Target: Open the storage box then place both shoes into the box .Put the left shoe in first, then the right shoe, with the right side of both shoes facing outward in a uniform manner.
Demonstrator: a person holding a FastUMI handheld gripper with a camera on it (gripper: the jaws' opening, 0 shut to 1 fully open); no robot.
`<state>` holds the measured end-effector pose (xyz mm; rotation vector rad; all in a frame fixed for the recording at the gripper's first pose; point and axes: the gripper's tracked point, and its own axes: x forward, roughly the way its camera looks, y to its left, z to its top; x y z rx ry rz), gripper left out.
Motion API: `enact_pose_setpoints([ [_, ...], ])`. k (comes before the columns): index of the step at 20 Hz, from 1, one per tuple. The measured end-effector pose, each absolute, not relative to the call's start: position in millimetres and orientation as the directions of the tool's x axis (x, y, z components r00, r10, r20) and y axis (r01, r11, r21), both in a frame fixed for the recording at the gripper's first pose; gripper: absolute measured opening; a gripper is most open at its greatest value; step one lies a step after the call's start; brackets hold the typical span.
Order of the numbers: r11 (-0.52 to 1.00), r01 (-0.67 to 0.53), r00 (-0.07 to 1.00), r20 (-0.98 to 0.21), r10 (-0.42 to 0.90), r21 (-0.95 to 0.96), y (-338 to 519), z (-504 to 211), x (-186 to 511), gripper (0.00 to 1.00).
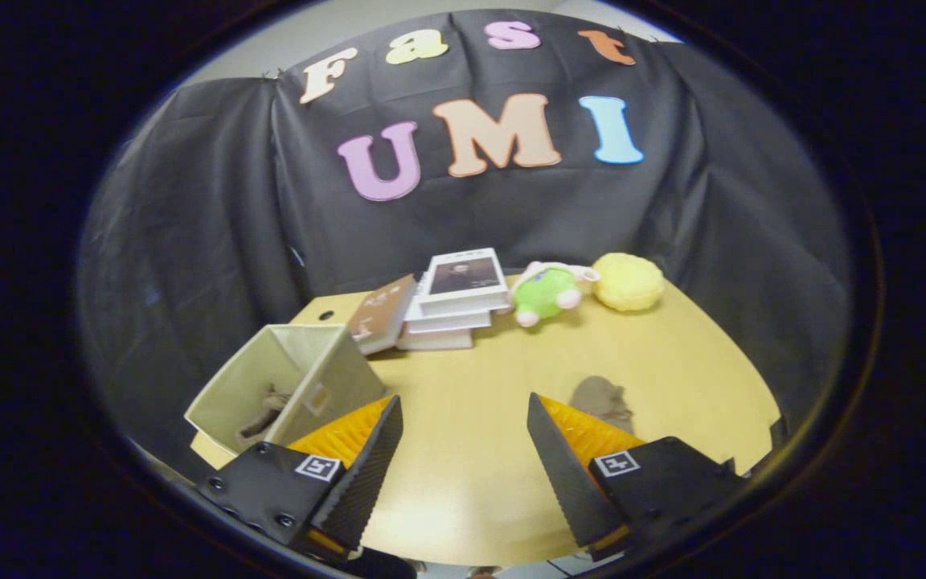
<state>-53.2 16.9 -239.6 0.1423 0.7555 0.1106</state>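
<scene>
One shoe point(601, 400) half behind open-fingered hand-held gripper point(463, 450)

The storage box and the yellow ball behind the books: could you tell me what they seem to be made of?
Storage box: probably fabric over stiff board, matte beige, with flat walls and creased corners. Yellow ball: likely plush, given its fuzzy, bumpy surface. The gripper is open, over bare table.

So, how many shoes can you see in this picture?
2. One small grey shoe lies inside the open beige fabric storage box, beside the left finger of the open claw. The other grey shoe sits on the wooden table, just beyond the right finger.
</scene>
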Motion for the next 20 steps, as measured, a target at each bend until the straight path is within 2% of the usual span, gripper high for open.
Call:
enact_pose_setpoints([
  [8,1.0,0.002,0.665,-0.747,0.006,0.01,-92,-299,-65,0.98],
  [17,0.999,-0.018,0.462,-0.886,0.047,0.044,-124,-394,-85,0.98],
  [20,0.996,-0.002,0.418,-0.904,0.086,0.093,-118,-407,-84,0.74],
])
